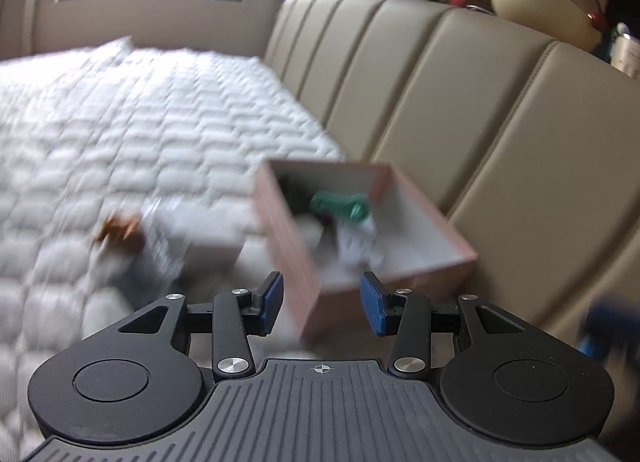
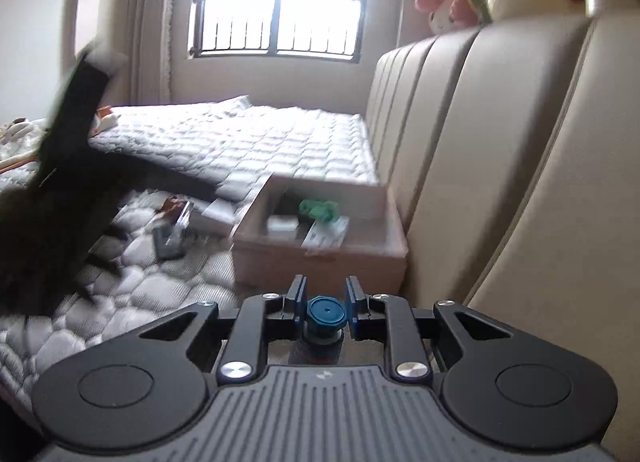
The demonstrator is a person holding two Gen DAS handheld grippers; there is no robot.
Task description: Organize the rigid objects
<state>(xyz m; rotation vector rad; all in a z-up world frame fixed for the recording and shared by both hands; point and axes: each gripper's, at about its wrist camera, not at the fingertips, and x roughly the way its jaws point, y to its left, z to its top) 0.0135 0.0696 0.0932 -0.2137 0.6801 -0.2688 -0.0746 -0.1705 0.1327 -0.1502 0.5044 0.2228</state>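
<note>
Ahead of both claws spreads the bed (image 2: 240, 133), under a white quilted cover, with a padded beige headboard (image 2: 500, 133) rising to the right of them.

Just beyond the claws, against the headboard, sits the open pink box (image 1: 280, 229). It already holds several things: a green object (image 1: 340, 205), something dark behind it, and white packets, all too blurred to name. That much of the sorting looks done.

To the left of the left claw (image 1: 320, 298), outside the box, loose items (image 1: 148, 246) lie on the cover: a brown thing, a clear piece, a grey piece and a pale flat one. These appear left to collect.

The left claw stands spread and empty, its blue pads either side of the box's near corner without touching it.

The right claw (image 2: 326, 304) is pressed together on a small bottle with a blue cap (image 2: 326, 312), held short of the box and not yet inside it. By this judgement the task is roughly midway.

No brand, label or writing can be read anywhere; motion blur hides the packets' print.
</note>
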